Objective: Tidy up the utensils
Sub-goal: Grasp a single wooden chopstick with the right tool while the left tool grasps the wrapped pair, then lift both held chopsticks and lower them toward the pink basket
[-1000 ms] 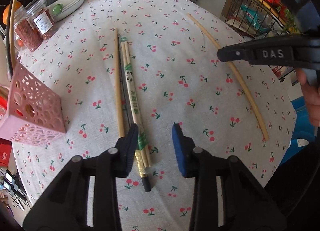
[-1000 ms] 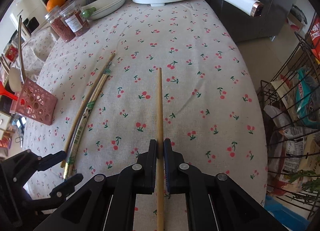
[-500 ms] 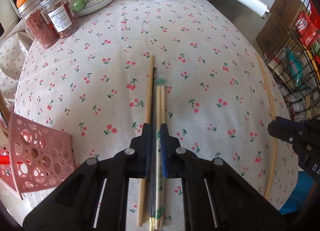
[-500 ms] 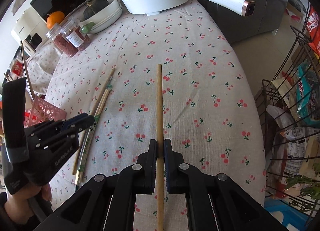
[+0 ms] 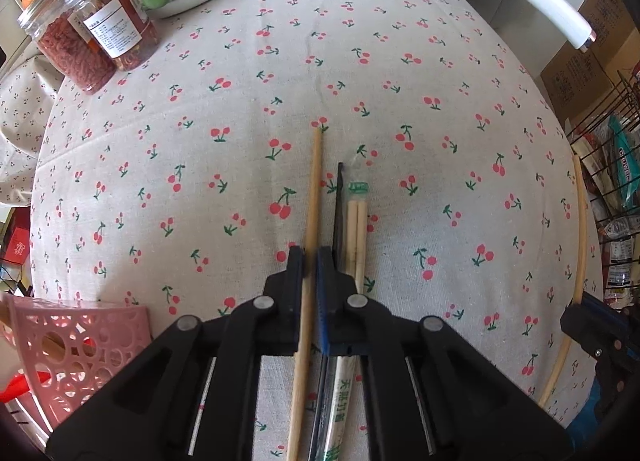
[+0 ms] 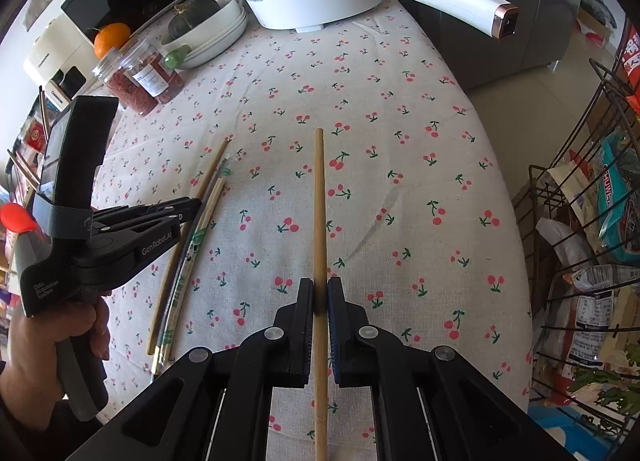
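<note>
A: Since the utensils are to be gathered, what is seen from the left wrist?

B: A bare chopstick (image 5: pixel 311 221) is clamped in the closed left claw (image 5: pixel 311 261), low on the tabletop (image 5: pixel 440 101). The wrapped chopsticks (image 5: pixel 356 229) are left just right of it. The pink basket (image 5: pixel 76 337), probably the destination, stands near left.

A: And from the right wrist?

B: Another chopstick (image 6: pixel 319 213) is pinched in the closed right claw (image 6: pixel 319 293), pointing far, presumably for pairing.
</note>
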Motion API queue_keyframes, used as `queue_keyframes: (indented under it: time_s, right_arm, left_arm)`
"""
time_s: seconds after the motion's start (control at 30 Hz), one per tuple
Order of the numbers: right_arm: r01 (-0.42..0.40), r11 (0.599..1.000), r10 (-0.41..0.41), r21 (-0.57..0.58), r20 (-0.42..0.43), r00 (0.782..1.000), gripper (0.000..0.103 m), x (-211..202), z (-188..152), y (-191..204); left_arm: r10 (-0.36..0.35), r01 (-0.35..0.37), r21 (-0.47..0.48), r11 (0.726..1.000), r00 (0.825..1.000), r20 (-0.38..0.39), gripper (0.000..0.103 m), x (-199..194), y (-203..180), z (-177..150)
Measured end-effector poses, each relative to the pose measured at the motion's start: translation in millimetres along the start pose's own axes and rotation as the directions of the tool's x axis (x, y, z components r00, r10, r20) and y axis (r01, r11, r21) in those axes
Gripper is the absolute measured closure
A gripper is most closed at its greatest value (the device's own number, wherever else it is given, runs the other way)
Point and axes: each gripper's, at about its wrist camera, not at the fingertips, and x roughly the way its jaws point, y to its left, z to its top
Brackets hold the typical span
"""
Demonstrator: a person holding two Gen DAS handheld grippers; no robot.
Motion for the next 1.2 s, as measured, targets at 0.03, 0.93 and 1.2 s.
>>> queue_keyframes:
  time_s: [0.03,0.93,1.2]
  right_arm:
    - [0.000,1.000,0.000,-0.001,0.000,1.000,0.096,0,0,0]
    - [-0.031,0.997,0.010,0.067,0.293,0.956,0.096,-94,-30,24]
    - [-0.086,0.996,0.060,0.038,0.451,0.890,0.096,-137,-42,38]
  left_arm:
    - [0.009,-0.008,0.016,1.000,1.000,-0.015,0.095,2,-3,5]
    - [-0.265,0.144,0.337,0.931,0.899,0.348,0.096,-177,-27,-113]
    - [-0.348,0.190,0.346,0.919,0.805,0.480,0.096,-227,20,-139]
